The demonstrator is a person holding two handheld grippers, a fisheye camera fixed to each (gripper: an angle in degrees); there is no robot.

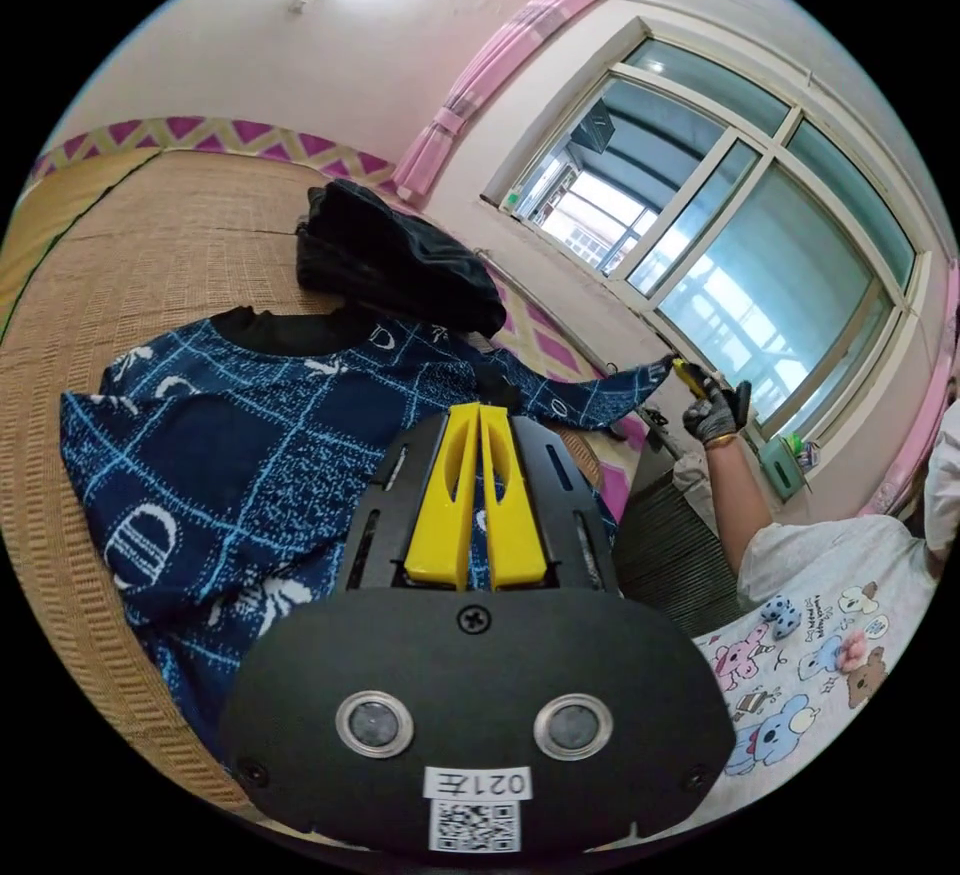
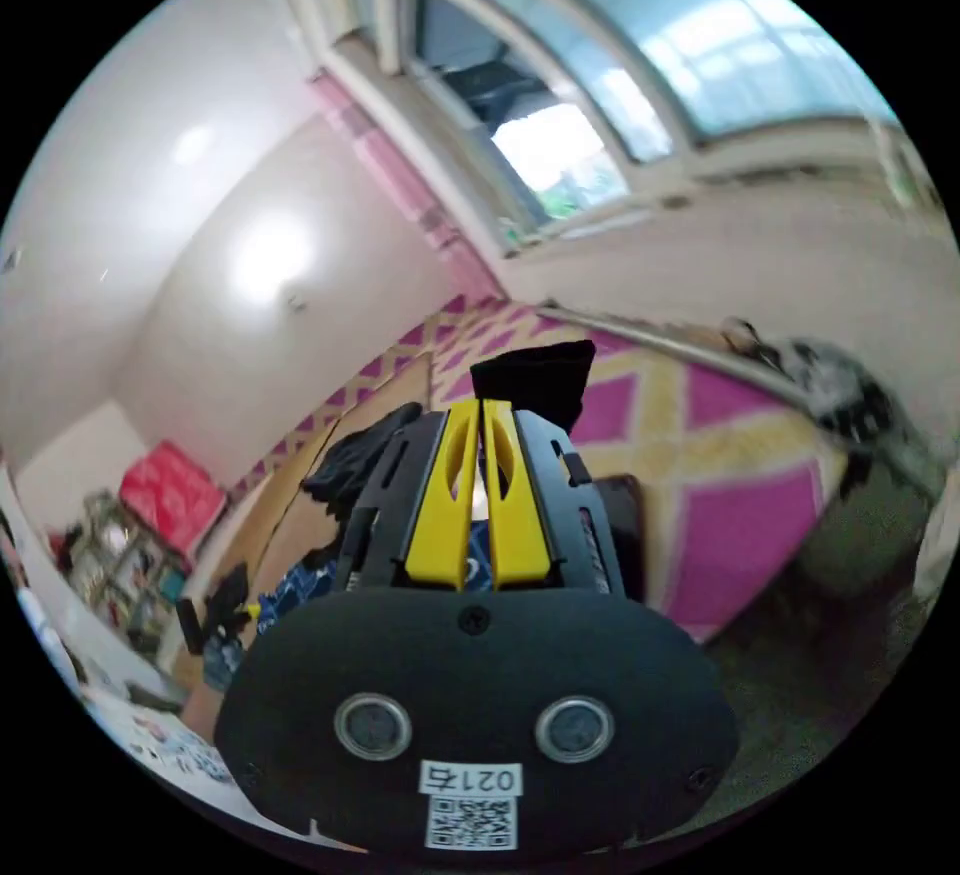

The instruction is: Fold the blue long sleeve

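Note:
The blue long sleeve shirt (image 1: 230, 455), patterned with pale lines and trimmed with a black collar, lies spread on a woven mat (image 1: 150, 245). My left gripper (image 1: 479, 407) is shut, its yellow jaws pinching the shirt near the shoulder. One sleeve (image 1: 590, 397) is stretched out sideways towards the window. Its end is held by my right gripper (image 1: 688, 375) in a gloved hand (image 1: 718, 418). In the right gripper view the right gripper (image 2: 483, 403) is shut on the sleeve's black cuff (image 2: 535, 377), which sticks out past the jaw tips. A bit of blue cloth (image 2: 290, 585) shows lower left.
A pile of black clothes (image 1: 400, 255) sits on the mat just beyond the shirt's collar. A large window (image 1: 720, 245) and pink curtain (image 1: 480, 85) lie behind. The person's printed white top (image 1: 830, 635) is at lower right. A pink and yellow patterned border (image 2: 700, 455) runs along the wall.

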